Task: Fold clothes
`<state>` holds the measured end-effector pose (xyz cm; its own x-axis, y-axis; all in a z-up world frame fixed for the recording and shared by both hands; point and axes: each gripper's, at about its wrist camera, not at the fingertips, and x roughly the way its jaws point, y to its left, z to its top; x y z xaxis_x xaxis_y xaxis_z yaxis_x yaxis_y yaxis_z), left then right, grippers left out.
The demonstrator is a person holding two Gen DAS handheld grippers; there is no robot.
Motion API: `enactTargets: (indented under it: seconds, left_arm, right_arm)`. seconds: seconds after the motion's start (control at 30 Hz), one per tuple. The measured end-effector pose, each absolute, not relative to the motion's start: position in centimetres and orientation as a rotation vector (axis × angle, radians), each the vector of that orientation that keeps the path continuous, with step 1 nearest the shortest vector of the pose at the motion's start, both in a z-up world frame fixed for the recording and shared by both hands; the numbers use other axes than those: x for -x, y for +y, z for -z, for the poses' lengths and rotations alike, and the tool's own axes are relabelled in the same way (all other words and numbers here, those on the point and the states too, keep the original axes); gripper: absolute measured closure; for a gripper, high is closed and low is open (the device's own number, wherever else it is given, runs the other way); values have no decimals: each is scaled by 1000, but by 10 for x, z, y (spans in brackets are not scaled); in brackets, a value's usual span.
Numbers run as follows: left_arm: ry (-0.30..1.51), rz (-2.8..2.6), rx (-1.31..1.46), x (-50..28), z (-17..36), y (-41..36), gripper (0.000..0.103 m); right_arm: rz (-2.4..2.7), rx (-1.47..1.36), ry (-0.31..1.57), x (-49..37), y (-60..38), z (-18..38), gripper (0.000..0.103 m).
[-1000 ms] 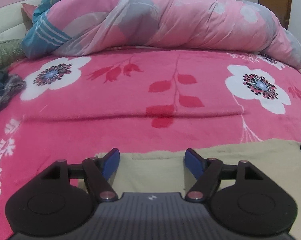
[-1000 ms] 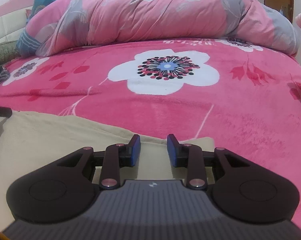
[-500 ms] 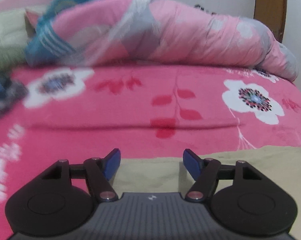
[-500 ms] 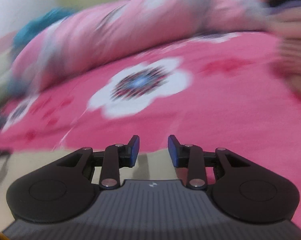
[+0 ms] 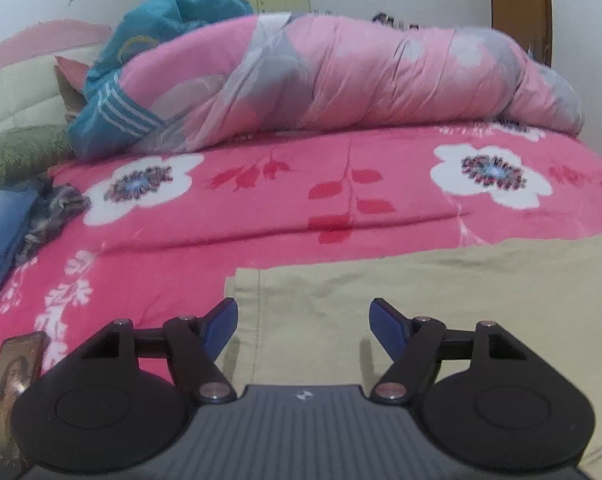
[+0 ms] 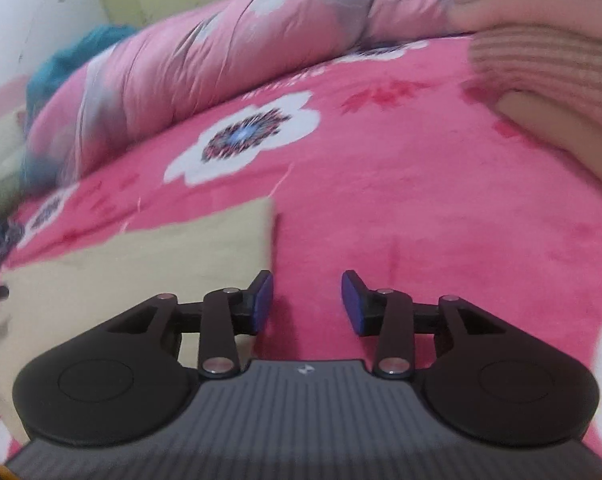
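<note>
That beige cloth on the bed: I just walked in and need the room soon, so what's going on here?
A person holding two grippers is folding clothes on the pink floral blanket. The beige garment lies flat on it. The left gripper is open above the garment's left end, gripping nothing. The right gripper is open too, tilted, just off the garment's right edge over bare blanket. No fold is under way yet.

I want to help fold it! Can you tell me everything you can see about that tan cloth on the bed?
The tan cloth is a plain beige garment of what looks like woven cotton, lying flat on the pink flowered blanket. A stitched seam runs near its left edge, and it shows light creases. Its far edge is straight, with a square right corner in the right wrist view. The left gripper is open above it; the right gripper is open just past its right edge. Neither holds it.
</note>
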<state>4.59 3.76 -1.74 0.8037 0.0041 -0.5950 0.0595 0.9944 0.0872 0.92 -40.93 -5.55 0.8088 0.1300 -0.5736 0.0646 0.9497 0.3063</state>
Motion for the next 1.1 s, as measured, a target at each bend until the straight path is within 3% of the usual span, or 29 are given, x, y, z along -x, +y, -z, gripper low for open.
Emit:
enactTargets:
  seconds: [0.33, 0.57, 1.1]
  left_arm:
    - [628, 103, -111, -12, 30, 12, 28]
    - [642, 131, -77, -3, 58, 25, 28]
    - [585, 111, -56, 33, 55, 31, 27]
  right_arm:
    - [-183, -214, 516, 25, -372, 25, 66]
    - [-127, -162, 621, 49, -360, 63, 63]
    - [-29, -233, 533, 83, -345, 79, 45]
